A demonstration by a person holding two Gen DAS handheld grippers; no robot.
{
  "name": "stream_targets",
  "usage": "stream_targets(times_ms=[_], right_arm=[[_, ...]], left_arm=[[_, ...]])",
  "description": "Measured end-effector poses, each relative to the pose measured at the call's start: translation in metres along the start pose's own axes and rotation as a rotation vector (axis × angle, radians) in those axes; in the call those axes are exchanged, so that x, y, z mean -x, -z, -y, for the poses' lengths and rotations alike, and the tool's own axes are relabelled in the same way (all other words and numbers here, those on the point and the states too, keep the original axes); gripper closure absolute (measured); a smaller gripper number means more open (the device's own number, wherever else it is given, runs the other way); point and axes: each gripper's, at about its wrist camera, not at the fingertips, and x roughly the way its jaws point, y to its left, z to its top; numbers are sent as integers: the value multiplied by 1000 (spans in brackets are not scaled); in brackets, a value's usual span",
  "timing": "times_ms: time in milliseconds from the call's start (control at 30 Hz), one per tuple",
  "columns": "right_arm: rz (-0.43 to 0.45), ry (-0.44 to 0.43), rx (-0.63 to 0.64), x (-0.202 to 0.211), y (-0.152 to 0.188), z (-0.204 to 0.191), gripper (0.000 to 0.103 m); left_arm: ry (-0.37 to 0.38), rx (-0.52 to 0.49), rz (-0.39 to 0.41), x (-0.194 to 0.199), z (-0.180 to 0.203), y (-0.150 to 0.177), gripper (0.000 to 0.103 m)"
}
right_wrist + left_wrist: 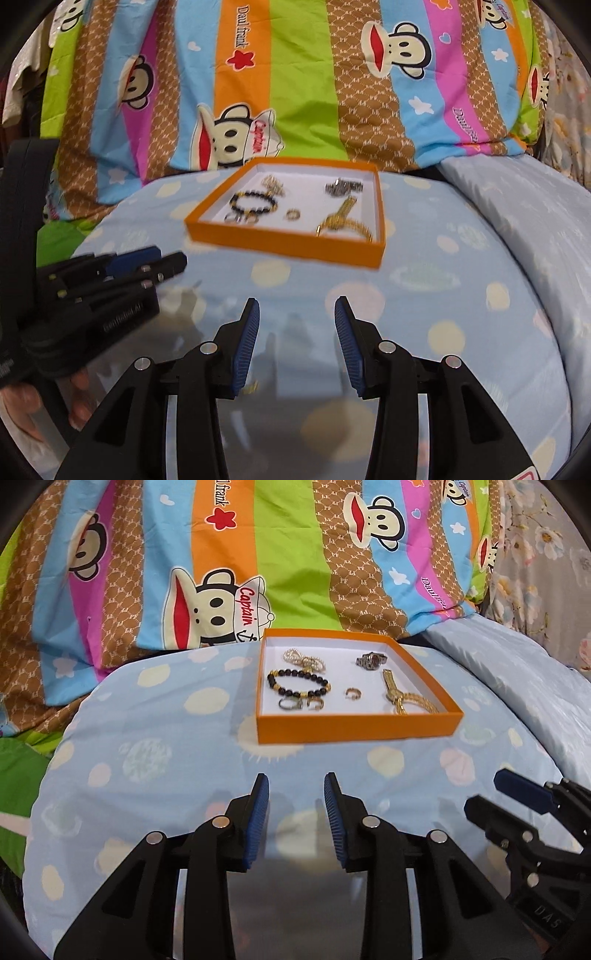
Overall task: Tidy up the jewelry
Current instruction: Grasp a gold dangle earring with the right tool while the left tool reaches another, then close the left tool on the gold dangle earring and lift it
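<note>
An orange box [354, 729] with a white floor sits on a pale blue spotted cushion [147, 775]. It holds a black bead bracelet [297, 683], a pearl bow piece [304, 659], a silver watch [371, 660], a gold watch [397, 696], a small gold ring [352, 693] and two rings [301, 704] at the front left. My left gripper [295, 786] is open and empty, short of the box. My right gripper [297, 310] is open and empty, short of the box [288, 240]. It also shows in the left wrist view [491, 794] at the right.
A striped cartoon-monkey quilt [229, 561] rises behind the cushion. A pale blue pillow [517, 686] lies to the right. A small gold piece [252, 387] lies on the cushion by the right gripper's left finger. The left gripper [162, 264] shows in the right wrist view.
</note>
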Motion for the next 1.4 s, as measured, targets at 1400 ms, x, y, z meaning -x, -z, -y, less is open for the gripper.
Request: stream_targets(times_ms=[1400], right_arm=[[-123,2,-5,-9,20,-4,93]], left_arm=[[115,-72,-144,13,41,42,57]])
